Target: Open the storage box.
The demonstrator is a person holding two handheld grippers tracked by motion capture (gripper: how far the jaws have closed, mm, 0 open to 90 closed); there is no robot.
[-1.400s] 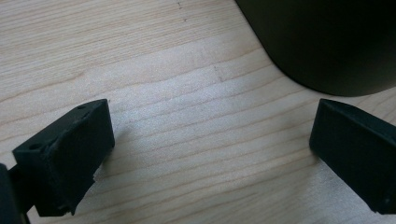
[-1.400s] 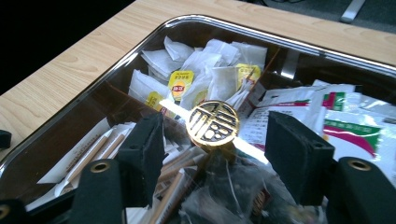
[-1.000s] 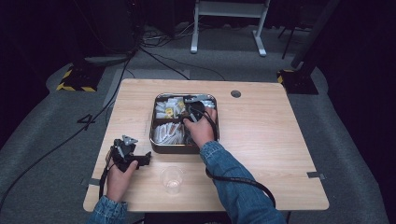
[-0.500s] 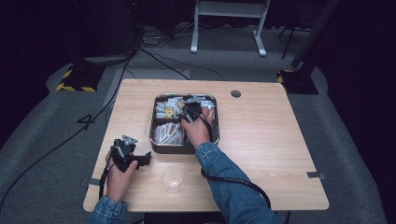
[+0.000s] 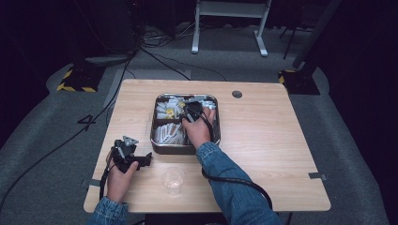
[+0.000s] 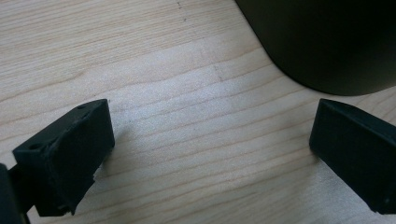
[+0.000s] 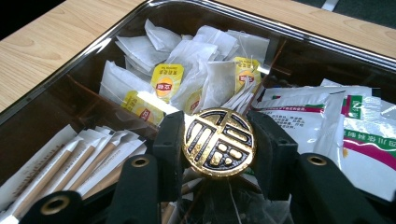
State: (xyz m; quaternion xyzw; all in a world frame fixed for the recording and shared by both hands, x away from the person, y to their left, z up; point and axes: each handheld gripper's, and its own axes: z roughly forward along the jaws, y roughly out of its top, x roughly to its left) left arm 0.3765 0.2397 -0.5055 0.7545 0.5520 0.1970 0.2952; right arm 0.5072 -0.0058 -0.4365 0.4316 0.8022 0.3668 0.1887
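Note:
A metal tray (image 5: 174, 151) with compartments stands mid-table. My right gripper (image 5: 190, 111) reaches into it from the near side. In the right gripper view its jaws have just closed on a round gold-and-black ornamented knob (image 7: 218, 142), and the pads (image 7: 170, 135) press on both of its sides. The knob seems to sit on a clear cover over the contents. My left gripper (image 5: 143, 159) rests low on the wood at the front left, jaws wide open over bare table (image 6: 196, 121), with the tray's dark wall (image 6: 327, 42) just ahead.
Under the knob lie yellow-tagged tea bags (image 7: 168, 81), paper-wrapped sticks (image 7: 88, 161) and white sachets (image 7: 322, 116). A clear plastic cup (image 5: 172, 179) stands near the front edge between my arms. A cable hole (image 5: 237, 94) sits at the back right of the table.
My right forearm has swung slightly left while its hand stays over the tray. The left hand and the cup have not moved.

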